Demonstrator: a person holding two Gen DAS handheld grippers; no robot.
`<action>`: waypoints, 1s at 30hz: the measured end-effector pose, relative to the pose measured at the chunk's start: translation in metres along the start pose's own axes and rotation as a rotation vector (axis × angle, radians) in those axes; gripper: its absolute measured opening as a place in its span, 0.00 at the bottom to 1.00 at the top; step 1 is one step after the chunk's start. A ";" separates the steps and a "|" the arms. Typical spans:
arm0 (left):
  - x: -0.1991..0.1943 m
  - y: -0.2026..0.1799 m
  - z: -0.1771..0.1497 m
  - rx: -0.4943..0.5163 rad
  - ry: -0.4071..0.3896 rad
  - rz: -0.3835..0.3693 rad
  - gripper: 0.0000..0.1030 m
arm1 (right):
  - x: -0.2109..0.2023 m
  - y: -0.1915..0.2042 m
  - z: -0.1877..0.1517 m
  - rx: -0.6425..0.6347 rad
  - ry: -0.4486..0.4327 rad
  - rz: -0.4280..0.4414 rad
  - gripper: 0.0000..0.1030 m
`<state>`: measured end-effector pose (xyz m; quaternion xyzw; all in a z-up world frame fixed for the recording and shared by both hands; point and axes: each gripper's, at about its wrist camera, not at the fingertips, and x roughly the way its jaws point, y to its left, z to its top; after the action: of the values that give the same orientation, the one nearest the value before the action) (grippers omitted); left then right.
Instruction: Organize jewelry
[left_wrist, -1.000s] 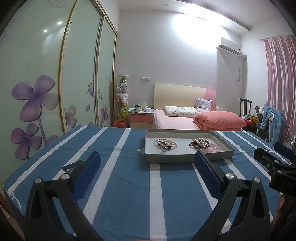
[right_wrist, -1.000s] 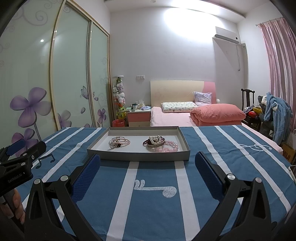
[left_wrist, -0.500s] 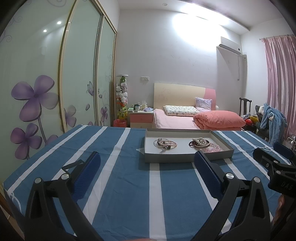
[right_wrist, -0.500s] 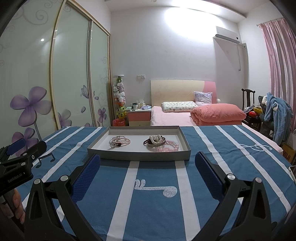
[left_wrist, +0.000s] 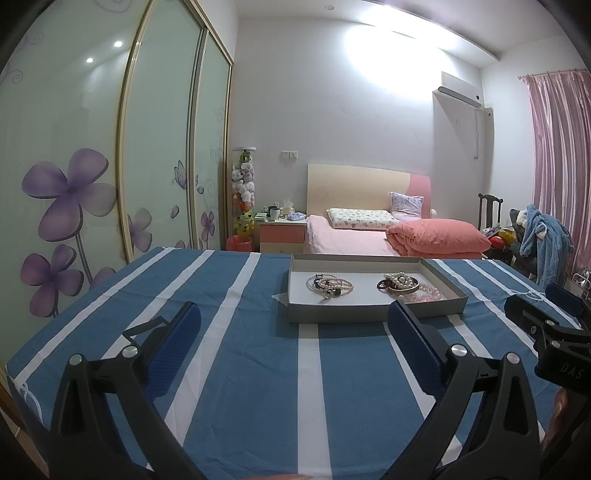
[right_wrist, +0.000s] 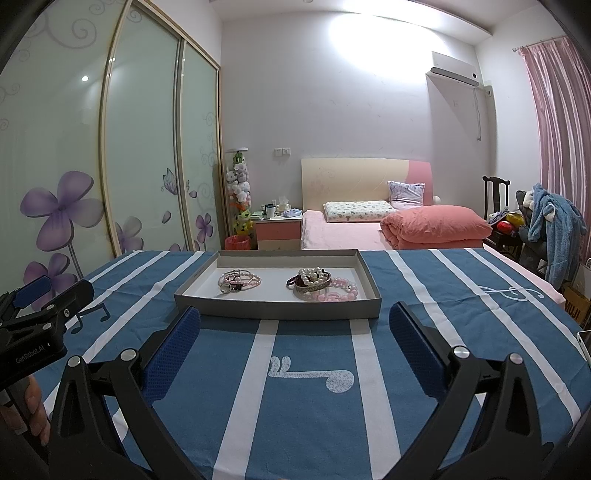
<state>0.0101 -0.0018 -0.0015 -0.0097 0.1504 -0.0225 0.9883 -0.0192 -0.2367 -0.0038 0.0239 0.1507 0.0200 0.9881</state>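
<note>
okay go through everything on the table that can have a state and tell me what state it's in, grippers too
left gripper: open, empty, above the tablecloth.
right gripper: open, empty.
tray: lidless, flat on the tablecloth.
left bracelet pile: in the tray, tangled.
right bracelet pile: in the tray, heaped together.
tablecloth: spread flat.

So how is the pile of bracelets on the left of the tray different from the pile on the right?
The left pile is smaller and flatter: thin pink bead strands and a silvery ring. The right pile is bigger and taller, with chunky white pearls, a wide metal bangle and large pink beads spilling toward the tray's right wall. The left pile sits near the middle of the tray; the right pile nearly reaches the side. Both are tangled bracelets inside the same grey tray, untouched.
</note>
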 end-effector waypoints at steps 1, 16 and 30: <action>0.000 0.000 0.000 0.001 0.000 0.001 0.96 | 0.000 0.000 0.000 0.000 0.000 0.000 0.98; 0.001 0.000 -0.003 0.001 0.004 0.002 0.96 | 0.000 0.000 0.001 0.001 0.001 0.000 0.98; -0.001 -0.001 -0.011 0.001 0.006 0.010 0.96 | -0.004 0.003 -0.002 0.002 0.005 0.003 0.98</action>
<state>0.0058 -0.0027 -0.0115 -0.0082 0.1534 -0.0177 0.9880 -0.0240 -0.2337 -0.0048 0.0249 0.1529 0.0213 0.9877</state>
